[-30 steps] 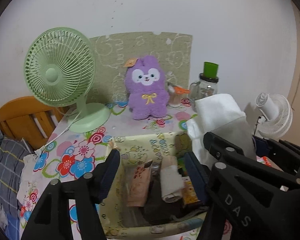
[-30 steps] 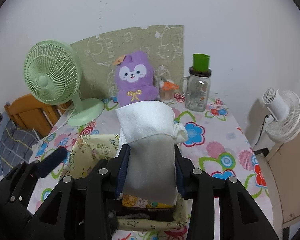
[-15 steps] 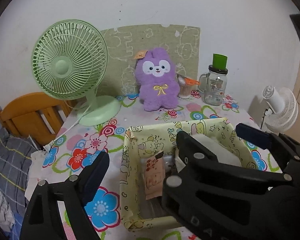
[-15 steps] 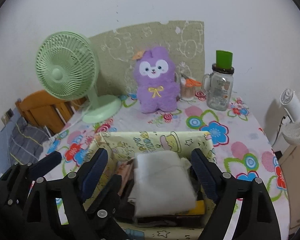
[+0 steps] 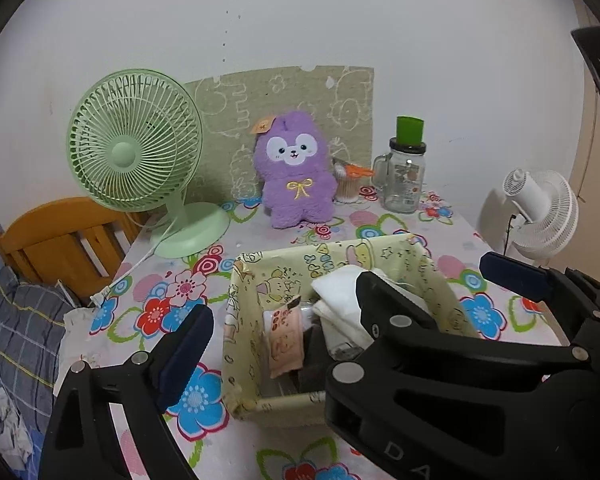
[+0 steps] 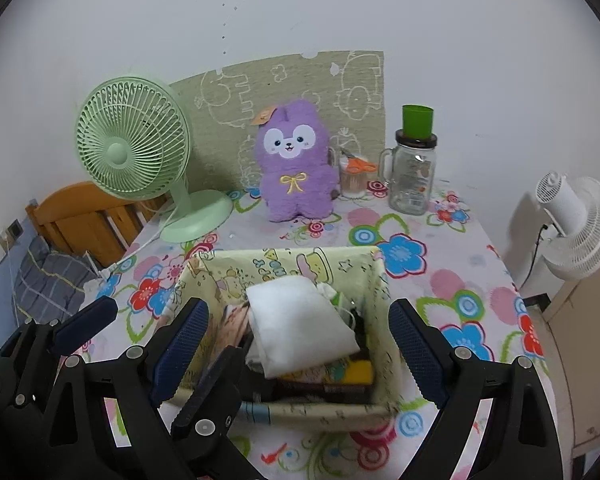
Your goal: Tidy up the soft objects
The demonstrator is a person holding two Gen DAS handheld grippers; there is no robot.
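Right claw [image 5: 432, 292] hides basket [image 5: 244, 320] right half; items beneath white cloth [image 6: 300, 328] unidentifiable.

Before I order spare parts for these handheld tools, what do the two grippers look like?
Both match: the right gripper and left gripper are black plastic clamps with two long angled fingers, silver rivets at the joints and dark blue textured pads. White letters, "D A" readable, mark the right gripper's body in the left wrist view. No hands, sleeves or cables show.

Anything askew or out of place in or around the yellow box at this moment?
The white cloth lies loose on top of the box's other contents, tilted, not tucked in. Both the right gripper and left gripper are open and empty. Nothing is spilled on the table.
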